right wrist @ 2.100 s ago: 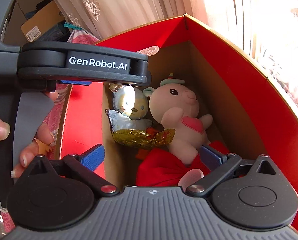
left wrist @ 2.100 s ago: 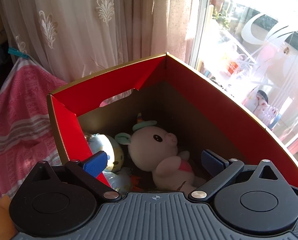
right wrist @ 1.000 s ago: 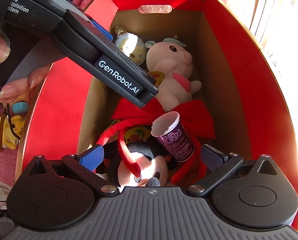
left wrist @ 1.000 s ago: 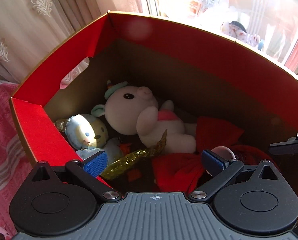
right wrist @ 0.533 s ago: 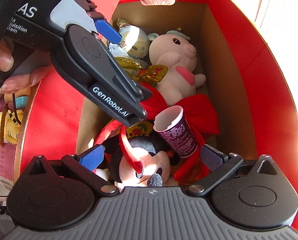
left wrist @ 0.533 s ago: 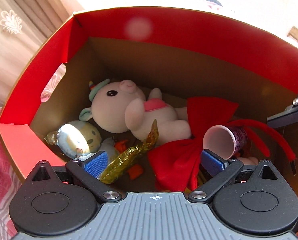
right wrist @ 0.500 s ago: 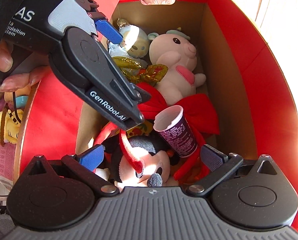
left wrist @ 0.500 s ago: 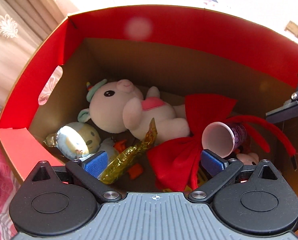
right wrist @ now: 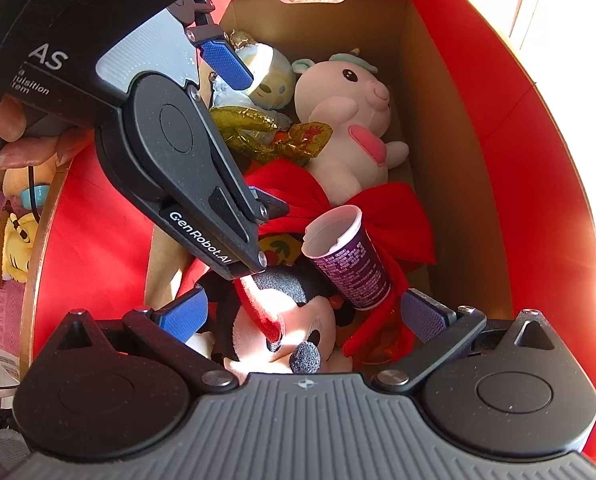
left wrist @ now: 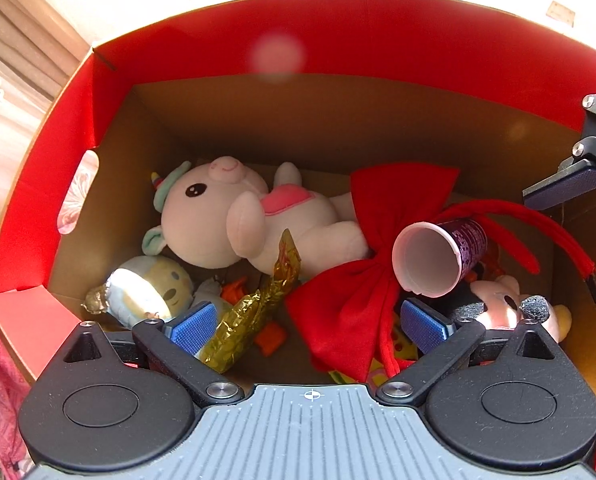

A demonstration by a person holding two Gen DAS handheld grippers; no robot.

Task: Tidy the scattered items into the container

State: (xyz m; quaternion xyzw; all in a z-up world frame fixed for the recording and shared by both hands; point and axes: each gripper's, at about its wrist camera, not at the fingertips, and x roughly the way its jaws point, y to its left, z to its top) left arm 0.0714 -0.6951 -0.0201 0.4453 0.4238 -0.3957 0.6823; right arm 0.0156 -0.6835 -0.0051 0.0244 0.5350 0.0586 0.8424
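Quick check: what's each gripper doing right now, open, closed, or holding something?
Left gripper: open, holding nothing, over the red box.
Right gripper: open, holding nothing.

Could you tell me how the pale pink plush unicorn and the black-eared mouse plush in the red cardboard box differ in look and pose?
The pale pink plush unicorn lies fully exposed at the far end of the red cardboard box; the black-eared mouse plush sits at the near end, partly buried under a red strap and the purple paper cup. The unicorn has mint ears and a pink patch; the mouse has black fuzzy ears. Both are soft toys already inside the box.
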